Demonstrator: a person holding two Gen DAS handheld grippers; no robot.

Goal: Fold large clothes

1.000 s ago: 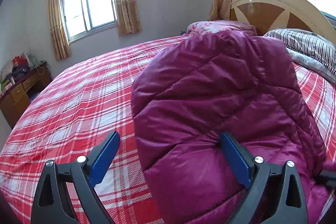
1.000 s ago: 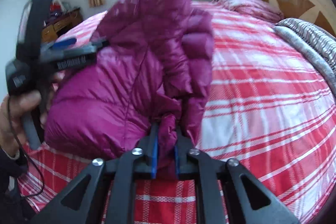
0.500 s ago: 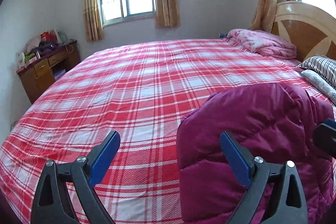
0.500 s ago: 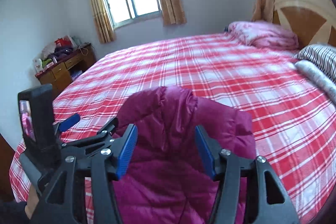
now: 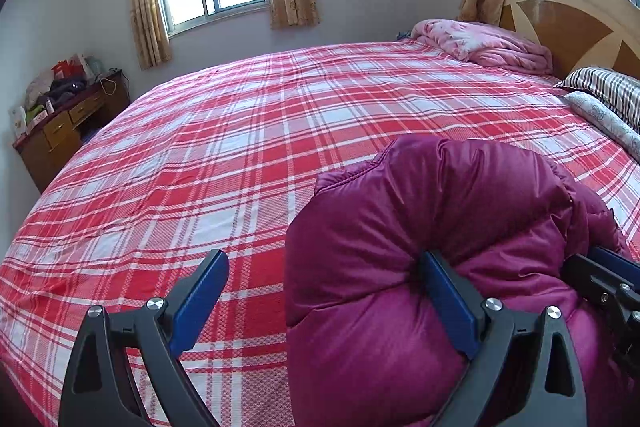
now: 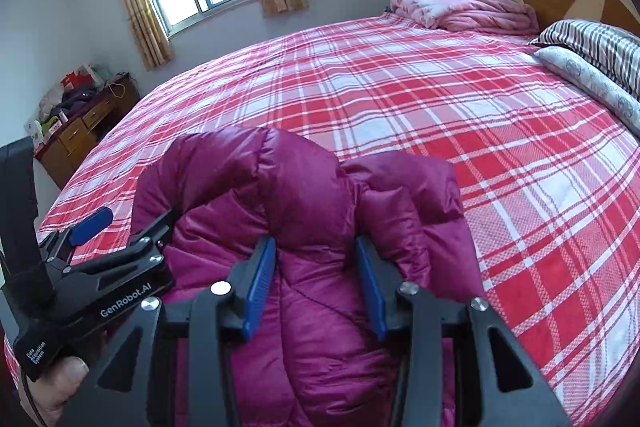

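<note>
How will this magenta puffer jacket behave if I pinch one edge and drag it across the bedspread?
The puffer jacket will probably flop and sag: it is bunched in soft folds. Its shiny shell looks slippery, so it may slide easily over the plaid bedspread and slip from a shallow pinch. The puffy quilting suggests it is light for its bulk.

Left gripper (image 5: 324, 301): jaws wide apart, nothing pinched between them. Right gripper (image 6: 316, 287): jaws parted, just been closing slightly, padded jacket (image 6: 316, 307) fold between. Thumb (image 6: 60, 387) at 7 o'clock.

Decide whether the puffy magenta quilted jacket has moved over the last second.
Yes. The magenta jacket has dropped from in front of the wooden headboard down onto the red plaid bedspread.
</note>
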